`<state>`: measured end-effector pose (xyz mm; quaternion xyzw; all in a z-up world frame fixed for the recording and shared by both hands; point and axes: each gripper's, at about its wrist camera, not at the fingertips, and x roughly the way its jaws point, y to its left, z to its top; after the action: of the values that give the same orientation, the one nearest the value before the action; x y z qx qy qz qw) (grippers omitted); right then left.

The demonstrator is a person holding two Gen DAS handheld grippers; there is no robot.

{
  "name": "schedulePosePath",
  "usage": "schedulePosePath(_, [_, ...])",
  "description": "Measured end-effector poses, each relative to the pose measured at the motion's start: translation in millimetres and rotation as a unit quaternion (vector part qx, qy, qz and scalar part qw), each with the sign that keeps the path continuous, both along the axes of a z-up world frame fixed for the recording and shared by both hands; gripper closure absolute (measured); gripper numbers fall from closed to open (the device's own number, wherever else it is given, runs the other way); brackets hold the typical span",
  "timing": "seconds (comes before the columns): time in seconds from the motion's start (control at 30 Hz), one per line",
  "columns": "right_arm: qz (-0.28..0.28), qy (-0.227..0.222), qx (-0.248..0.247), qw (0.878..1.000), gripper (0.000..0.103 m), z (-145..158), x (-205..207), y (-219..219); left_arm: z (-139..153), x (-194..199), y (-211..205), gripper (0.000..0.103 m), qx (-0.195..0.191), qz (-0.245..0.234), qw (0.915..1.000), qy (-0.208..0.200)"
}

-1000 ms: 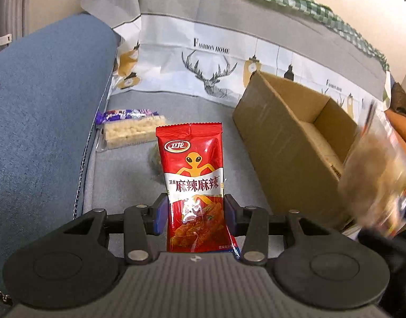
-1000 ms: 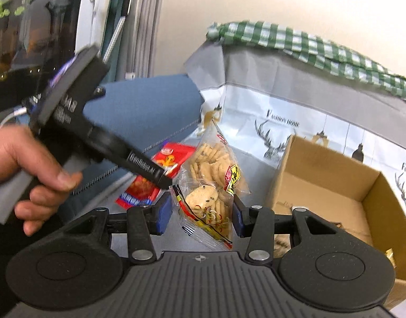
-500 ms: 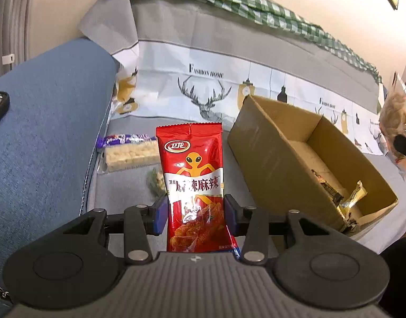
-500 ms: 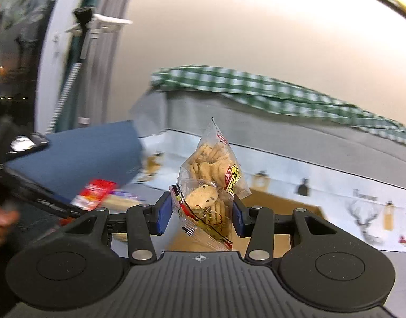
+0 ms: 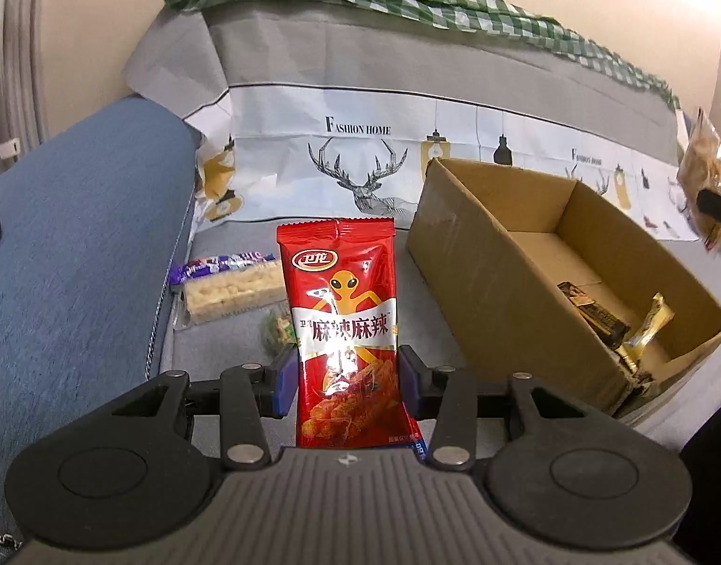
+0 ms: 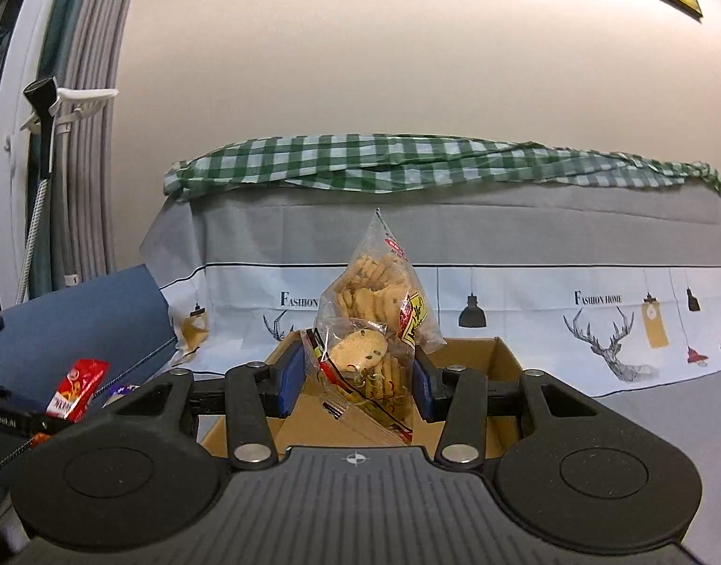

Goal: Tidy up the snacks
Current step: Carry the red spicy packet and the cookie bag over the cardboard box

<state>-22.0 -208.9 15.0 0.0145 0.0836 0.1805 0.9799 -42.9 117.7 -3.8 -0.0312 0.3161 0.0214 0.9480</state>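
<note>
My left gripper is shut on a red spicy-snack packet, held upright above the grey sofa seat to the left of an open cardboard box. My right gripper is shut on a clear bag of biscuits, held upright in front of and above the cardboard box. From the left wrist view the biscuit bag shows at the far right edge, beyond the box. From the right wrist view the red packet shows at the lower left.
A purple-ended rice-crisp bar and a small green-wrapped snack lie on the seat behind the red packet. Inside the box lie a dark bar and a gold wrapper. A blue armrest bounds the left; a deer-print cover drapes the backrest.
My right gripper has swung to the right with the biscuit bag, from beside the left gripper to facing the box and backrest. The left gripper has tilted up a little and kept its packet.
</note>
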Motion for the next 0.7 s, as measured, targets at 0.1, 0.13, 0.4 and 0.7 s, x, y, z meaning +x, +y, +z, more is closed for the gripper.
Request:
schedulePosePath(0.1, [0.003,-0.001,0.005,1.0,0.055,-0.8,2.2,-2.7,1.3,0.9,-7.1,0.055,0.01,-0.004,0.9999,-0.01])
schedulePosePath(0.13, [0.005,-0.001,0.007,1.0,0.055,-1.4,3.2,-3.6,1.6,1.4,-9.9,0.055,0.015,-0.007,0.9998,-0.013])
schedulePosePath(0.4, [0.007,-0.011,0.014,1.0,0.055,-2.4,7.3,-4.6,9.8,11.8,-40.0,0.055,0.033,-0.011,0.9992,-0.021])
schedulePosePath(0.7, [-0.018,0.01,0.06,0.998,0.055,-3.7,20.2,-19.1,51.2,38.2,-103.5,0.055,0.012,-0.05,0.9963,-0.069])
